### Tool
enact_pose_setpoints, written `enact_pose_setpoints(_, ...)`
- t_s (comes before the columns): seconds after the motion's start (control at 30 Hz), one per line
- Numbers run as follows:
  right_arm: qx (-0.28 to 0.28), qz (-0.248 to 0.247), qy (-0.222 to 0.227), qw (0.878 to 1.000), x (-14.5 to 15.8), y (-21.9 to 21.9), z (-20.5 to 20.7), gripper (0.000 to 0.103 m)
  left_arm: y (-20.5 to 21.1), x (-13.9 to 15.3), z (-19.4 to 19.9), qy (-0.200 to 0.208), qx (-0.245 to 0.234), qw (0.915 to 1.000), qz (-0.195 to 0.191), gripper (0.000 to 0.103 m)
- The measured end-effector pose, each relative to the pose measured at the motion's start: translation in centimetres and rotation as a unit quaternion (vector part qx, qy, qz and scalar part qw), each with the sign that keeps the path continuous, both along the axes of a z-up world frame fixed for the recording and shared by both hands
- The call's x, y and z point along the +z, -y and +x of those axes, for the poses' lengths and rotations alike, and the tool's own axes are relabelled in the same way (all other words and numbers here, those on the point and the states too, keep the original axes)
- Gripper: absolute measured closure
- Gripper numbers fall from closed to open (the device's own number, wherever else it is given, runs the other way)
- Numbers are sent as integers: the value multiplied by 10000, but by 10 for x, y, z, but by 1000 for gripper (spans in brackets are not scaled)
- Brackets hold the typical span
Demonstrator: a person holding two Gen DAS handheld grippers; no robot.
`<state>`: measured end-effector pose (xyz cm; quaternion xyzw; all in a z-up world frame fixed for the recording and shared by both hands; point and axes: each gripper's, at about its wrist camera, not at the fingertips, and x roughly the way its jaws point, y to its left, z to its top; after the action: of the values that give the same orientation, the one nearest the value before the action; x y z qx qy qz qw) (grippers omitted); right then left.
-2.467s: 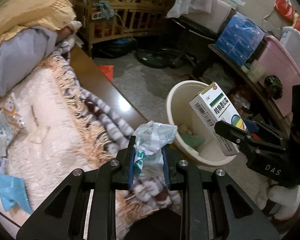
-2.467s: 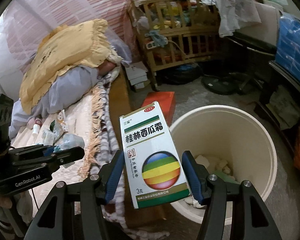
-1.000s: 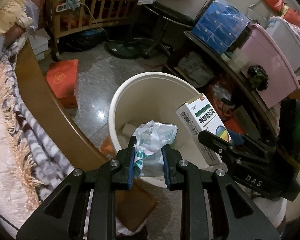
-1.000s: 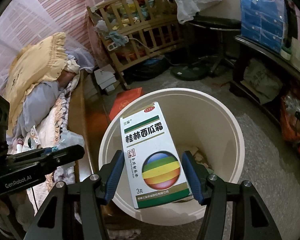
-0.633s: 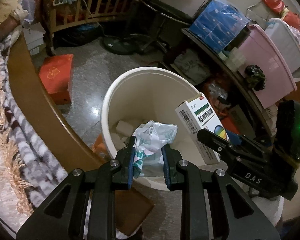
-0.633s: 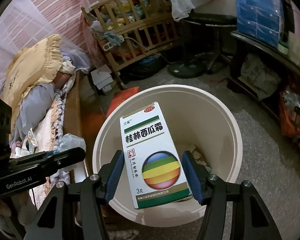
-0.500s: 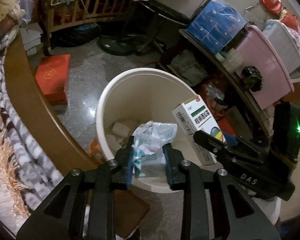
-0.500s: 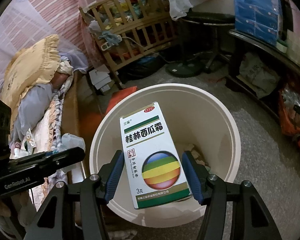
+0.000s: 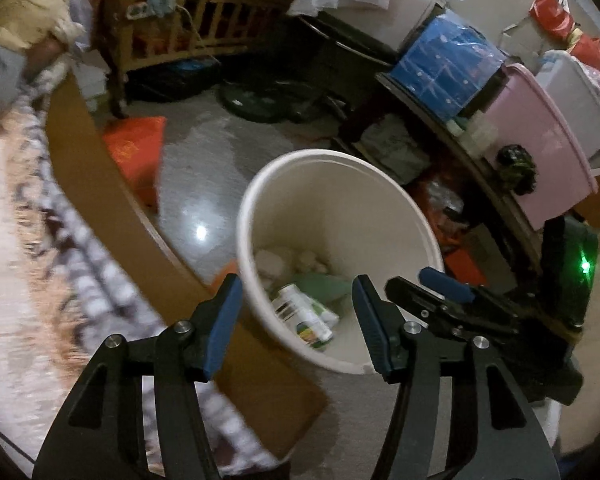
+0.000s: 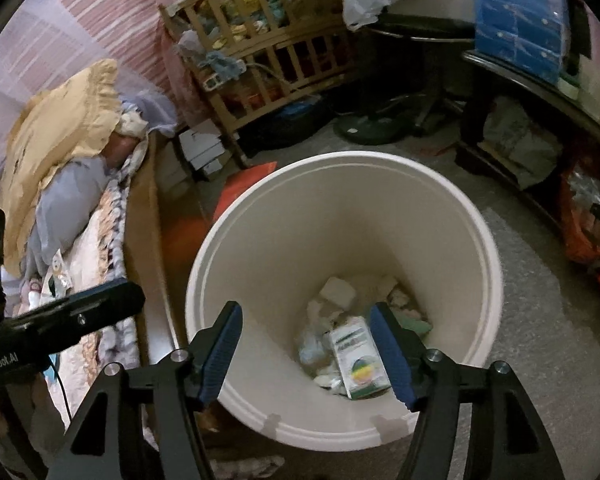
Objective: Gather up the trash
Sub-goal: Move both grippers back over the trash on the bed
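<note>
A cream plastic bin (image 9: 380, 176) (image 10: 496, 264) stands on the floor beside the bed. The white medicine box (image 10: 358, 364) (image 9: 302, 318) lies at its bottom among paper scraps, with a crumpled clear wrapper (image 10: 312, 346) beside it. My left gripper (image 9: 296, 320) is open and empty above the bin's near rim. My right gripper (image 10: 308, 344) is open and empty over the bin's mouth; it also shows in the left wrist view (image 9: 432, 284) at the bin's right rim. The left gripper shows at the left of the right wrist view (image 10: 128, 300).
The bed with fringed blanket (image 9: 28, 272) and wooden edge (image 9: 112, 200) lies left of the bin. More wrappers (image 10: 58, 268) lie on the bed. A wooden crib (image 10: 268, 56), a red box (image 9: 136, 152), a fan base (image 10: 364, 128) and a cluttered shelf (image 9: 500, 184) surround the floor.
Both grippers have opened. The medicine box and the crumpled wrapper have dropped from the jaws into the bin.
</note>
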<state>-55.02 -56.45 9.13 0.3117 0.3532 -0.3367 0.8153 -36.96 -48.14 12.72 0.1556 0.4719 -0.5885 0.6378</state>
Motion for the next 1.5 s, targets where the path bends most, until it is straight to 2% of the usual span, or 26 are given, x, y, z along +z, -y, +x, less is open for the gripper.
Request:
enact_pose_setpoints(0.13,192,-39,-26,9998,5,-12,16,39,-21,7,15,421,336,9985,-13,47)
enact_pose_setpoints(0.3,505,-87,21,9987,12,-32,42,36,-50,8,39,563,659,9962,58,47)
enact_pose_setpoints(0.43,794,-36,101,9968,13,-51,67,35,-78,9,56,832,917,9922,155,47)
enact_pose_setpoints(0.73,1609,-38,103,9869,14,-105,134,34,-143,7,98,967,1526,9830,329,47)
enact_pose_setpoints(0.9,2030,-61,64,9791,15,-134,167,30,-179,8,117,993,1827,9772,435,47)
enact_pose_setpoints(1.1,2483,-146,-19,9686,16,-169,202,29,-230,5,145,908,2235,9686,594,47)
enact_pose_setpoints(1.27,2692,-114,-49,9630,14,-189,224,29,-282,-10,178,427,2784,9575,618,47)
enact_pose_setpoints(1.37,2881,-105,-103,9575,13,-201,239,29,-306,-16,193,403,2979,9510,722,47)
enact_pose_setpoints(1.47,3123,-167,-165,9497,13,-216,254,29,-328,-17,208,555,3153,9437,834,47)
enact_pose_setpoints(1.5,3322,-141,-134,9430,13,-224,263,29,-339,-17,216,559,3251,9401,860,47)
